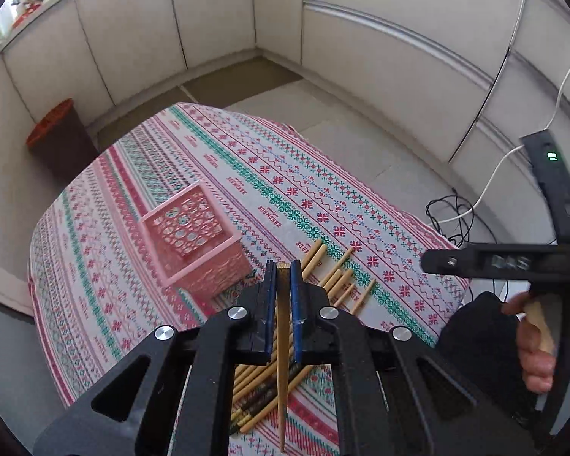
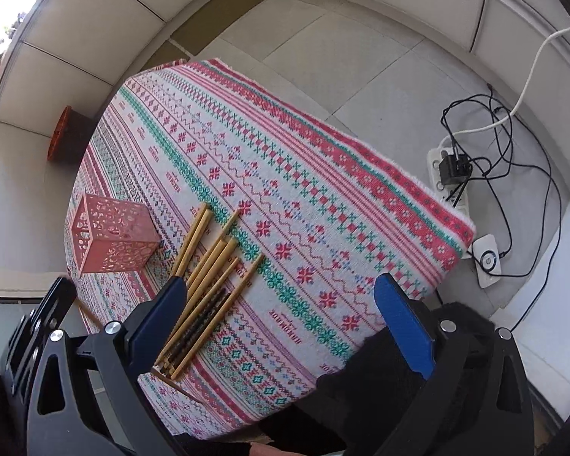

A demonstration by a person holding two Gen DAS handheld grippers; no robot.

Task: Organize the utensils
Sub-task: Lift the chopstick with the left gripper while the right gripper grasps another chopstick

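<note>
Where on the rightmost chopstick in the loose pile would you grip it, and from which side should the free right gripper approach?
Grip the rightmost chopstick near its far, thick end, which lies clear of the pile on the tablecloth. Bring the open right gripper down from above, jaws across the shaft. It lies flat, and its tapered near end crowds its neighbours.

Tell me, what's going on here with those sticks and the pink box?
A person is tidying chopsticks with a handheld gripper in each hand. The left gripper is shut on one chopstick, held above the table near the pink basket, which looks empty so far. The right gripper is open and holds nothing. The other chopsticks lie in a loose bunch on the patterned tablecloth, beside the basket.
</note>
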